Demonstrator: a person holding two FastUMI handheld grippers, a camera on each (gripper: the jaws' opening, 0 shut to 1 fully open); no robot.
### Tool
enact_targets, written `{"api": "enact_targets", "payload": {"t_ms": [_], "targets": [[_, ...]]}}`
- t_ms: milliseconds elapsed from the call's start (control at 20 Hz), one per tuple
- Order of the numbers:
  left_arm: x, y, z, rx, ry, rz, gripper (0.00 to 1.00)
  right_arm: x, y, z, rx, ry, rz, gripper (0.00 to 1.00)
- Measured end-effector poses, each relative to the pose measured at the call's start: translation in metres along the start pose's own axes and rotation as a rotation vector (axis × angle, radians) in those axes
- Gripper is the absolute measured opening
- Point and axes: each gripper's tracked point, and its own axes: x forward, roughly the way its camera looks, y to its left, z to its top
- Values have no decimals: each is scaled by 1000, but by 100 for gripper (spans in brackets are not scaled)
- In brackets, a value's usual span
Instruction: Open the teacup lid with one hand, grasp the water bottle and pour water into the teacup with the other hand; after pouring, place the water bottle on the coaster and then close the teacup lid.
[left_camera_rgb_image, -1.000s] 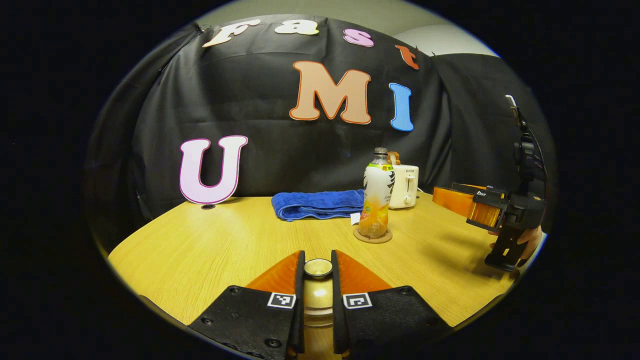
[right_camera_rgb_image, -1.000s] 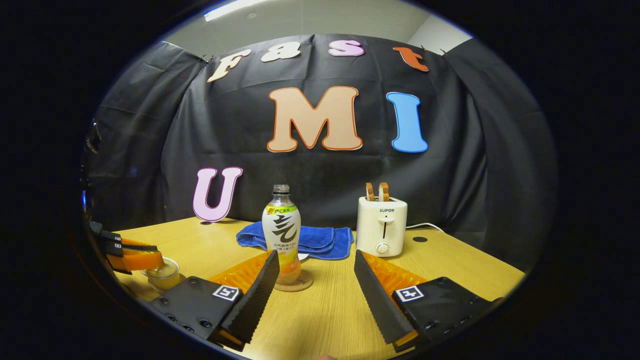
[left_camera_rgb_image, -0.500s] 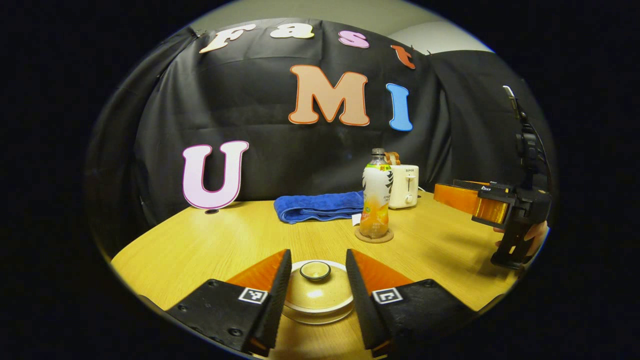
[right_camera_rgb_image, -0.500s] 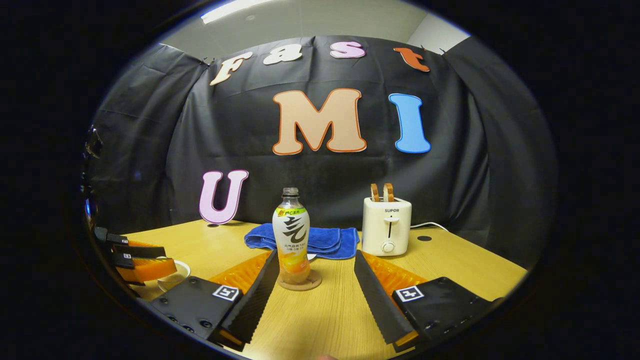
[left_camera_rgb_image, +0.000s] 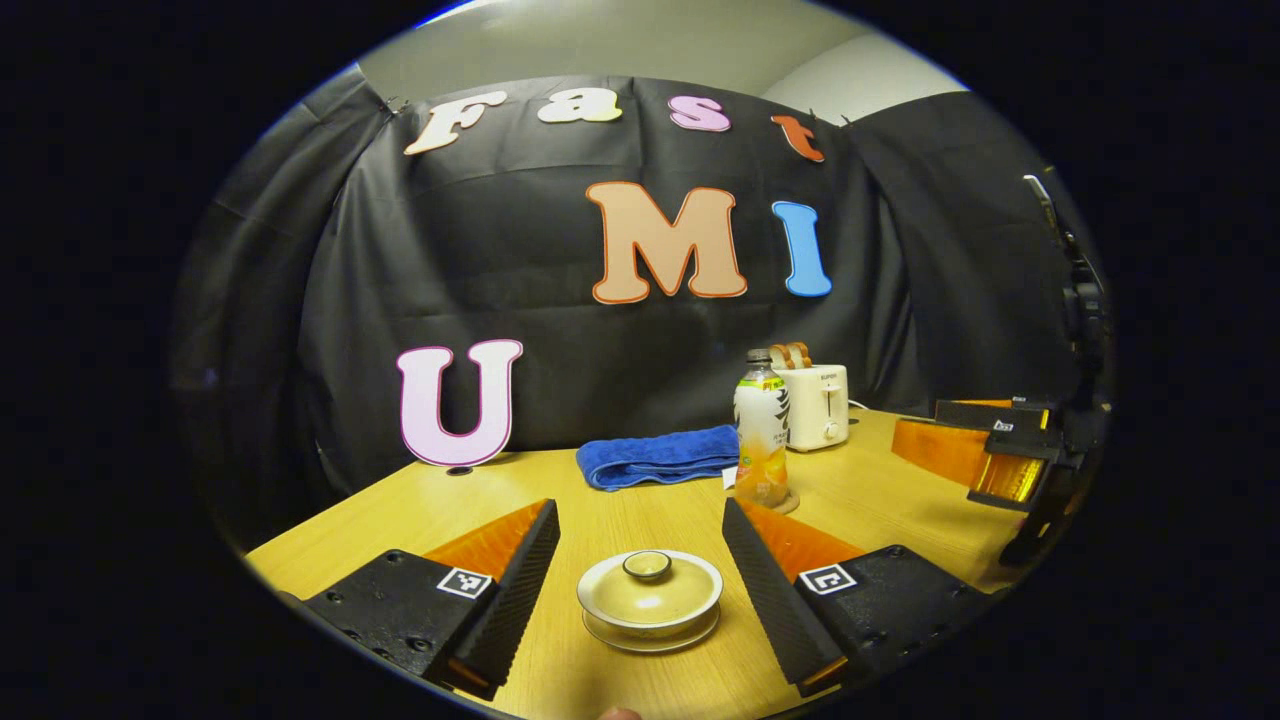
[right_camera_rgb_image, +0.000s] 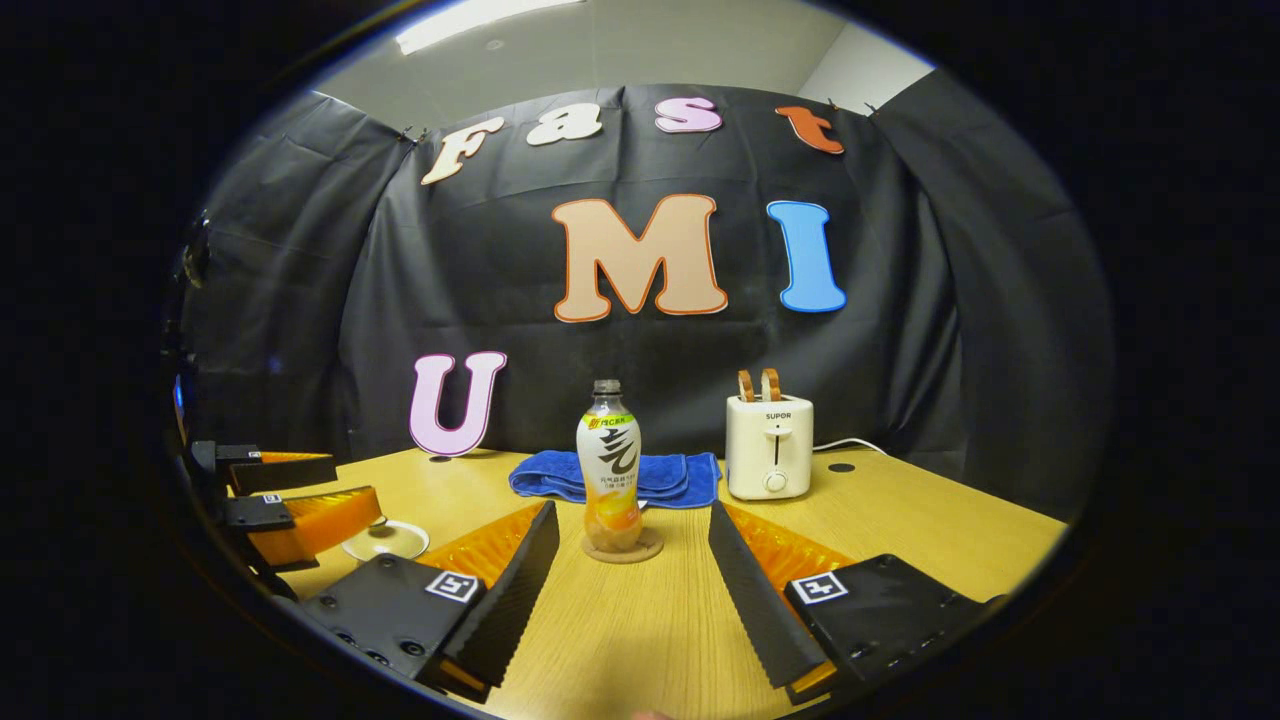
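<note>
The cream teacup (left_camera_rgb_image: 650, 598) stands on its saucer with the lid on, near the table's front. My left gripper (left_camera_rgb_image: 640, 506) is open, its fingers to either side of the cup and clear of it. Farther back, the water bottle (left_camera_rgb_image: 762, 430) with orange liquid stands upright on the round coaster (left_camera_rgb_image: 772, 501). In the right gripper view the bottle (right_camera_rgb_image: 610, 465) sits on the coaster (right_camera_rgb_image: 623, 549) just beyond my open right gripper (right_camera_rgb_image: 632, 512), untouched. The left gripper (right_camera_rgb_image: 290, 500) shows at the left, partly hiding the teacup (right_camera_rgb_image: 385, 540). The right gripper (left_camera_rgb_image: 985, 455) hovers at the right.
A folded blue towel (right_camera_rgb_image: 660, 475) lies behind the bottle on the wooden table (right_camera_rgb_image: 900, 520). A white toaster (right_camera_rgb_image: 769, 445) with two slices stands at the back right, its cord trailing right. The towel (left_camera_rgb_image: 655, 455) and toaster (left_camera_rgb_image: 815, 405) also show in the left gripper view.
My left gripper was shut on the lid's knob; it has opened wide and drawn back, leaving the lid on the cup. The right gripper has drawn slightly back from the bottle.
</note>
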Motion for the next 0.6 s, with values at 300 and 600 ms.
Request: {"api": "enact_targets", "payload": {"t_ms": [300, 600], "targets": [[-13, 13, -9, -22, 7, 38, 95, -19, 6, -7, -41, -4, -18, 96], [-22, 23, -13, -37, 1, 62, 95, -24, 17, -9, -19, -2, -5, 94]]}}
